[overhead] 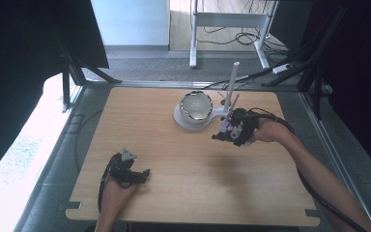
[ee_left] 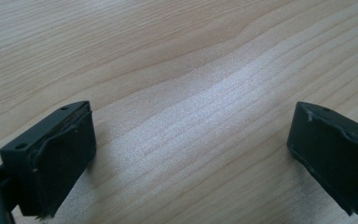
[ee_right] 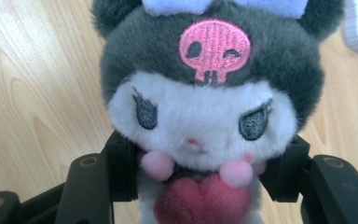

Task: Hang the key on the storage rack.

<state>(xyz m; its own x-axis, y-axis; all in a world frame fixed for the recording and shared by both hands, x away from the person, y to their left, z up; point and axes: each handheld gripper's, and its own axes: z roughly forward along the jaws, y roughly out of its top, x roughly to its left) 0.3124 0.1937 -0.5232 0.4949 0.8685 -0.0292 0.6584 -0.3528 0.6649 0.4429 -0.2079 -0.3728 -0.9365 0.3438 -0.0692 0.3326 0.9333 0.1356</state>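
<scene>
A small plush toy point(ee_right: 205, 112) with a white face, dark grey hood, pink skull patch and a red heart sits between the jaws of my right gripper point(ee_right: 200, 172), which is shut on its body. From above, that right gripper point(overhead: 224, 131) hangs over the table right of centre with the plush toy point(overhead: 228, 128) in it, just below a white stand. My left gripper point(overhead: 144, 175) rests low near the table's front left; in the left gripper view its jaws point(ee_left: 191, 158) stand wide open over bare wood.
A metal bowl point(overhead: 196, 105) sits on a white round base point(overhead: 183, 120) at the back centre of the wooden table point(overhead: 174, 193), with a white upright post point(overhead: 232, 84) beside it. Black frame legs and cables lie on the floor beyond.
</scene>
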